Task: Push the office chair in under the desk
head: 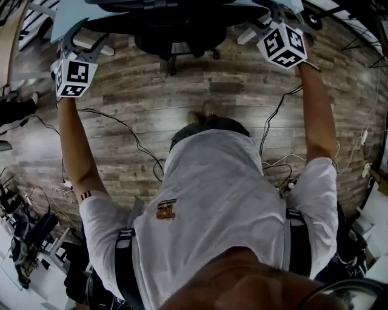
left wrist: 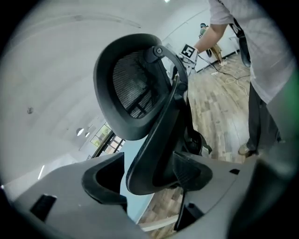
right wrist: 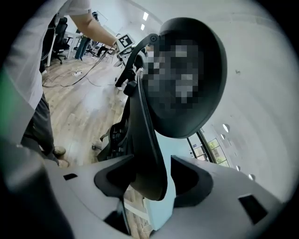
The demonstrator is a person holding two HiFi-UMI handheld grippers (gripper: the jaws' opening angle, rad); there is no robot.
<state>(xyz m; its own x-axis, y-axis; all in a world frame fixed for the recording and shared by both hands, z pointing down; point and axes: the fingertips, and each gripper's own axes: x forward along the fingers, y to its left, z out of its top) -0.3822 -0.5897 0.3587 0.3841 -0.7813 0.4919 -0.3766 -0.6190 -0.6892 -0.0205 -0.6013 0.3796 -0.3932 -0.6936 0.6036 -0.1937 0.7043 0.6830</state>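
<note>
Your left gripper (left wrist: 148,179) is spread wide, with the office chair's (left wrist: 154,135) back frame standing unclamped between its jaws. Your right gripper (right wrist: 150,179) gapes too (the frame's other edge sits between those jaws, not squeezed). The chair stands right at the pale desk (head: 76,11), its back toward you.

I'm losing the far part of the black mesh office chair (head: 176,36) and the pale blue desk top (head: 70,15) past the head view's top edge.
</note>
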